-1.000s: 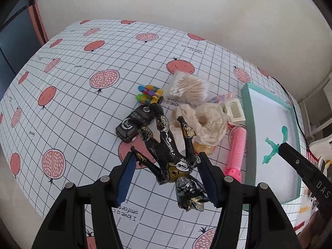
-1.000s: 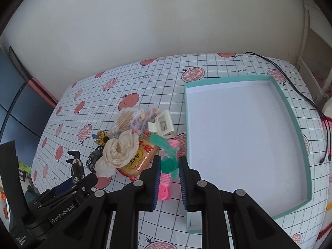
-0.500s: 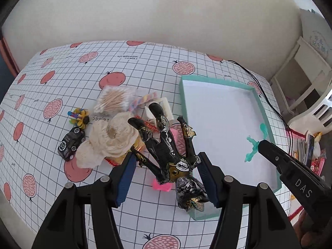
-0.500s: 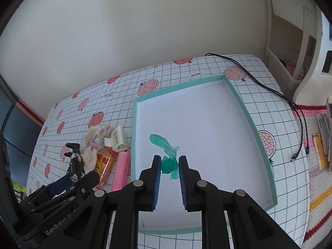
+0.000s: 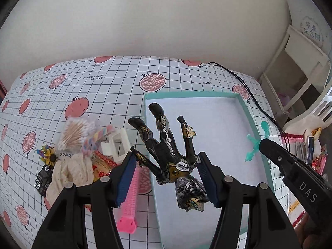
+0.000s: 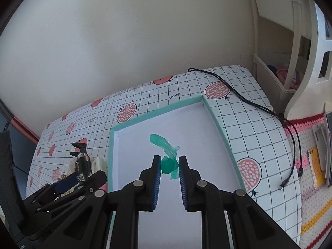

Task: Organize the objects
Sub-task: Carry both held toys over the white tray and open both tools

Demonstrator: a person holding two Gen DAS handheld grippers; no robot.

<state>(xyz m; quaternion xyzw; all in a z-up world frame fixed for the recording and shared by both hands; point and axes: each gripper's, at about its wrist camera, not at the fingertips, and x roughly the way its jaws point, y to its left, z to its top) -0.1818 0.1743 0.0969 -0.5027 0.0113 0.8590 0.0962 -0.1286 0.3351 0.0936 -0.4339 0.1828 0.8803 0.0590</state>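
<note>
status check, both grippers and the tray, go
Left gripper shut on black-and-gold action figure. Right gripper shut on translucent green plastic toy, over white tray with teal rim. Tray bare, nothing blocking.

Hidden and cut-off parts
Snack packet (image 5: 99, 166) mostly under cream cloth (image 5: 70, 172); teal tray (image 5: 252, 124) near edge behind gripper arms; shelf label text (image 5: 312, 31), upper right, blurred.
</note>
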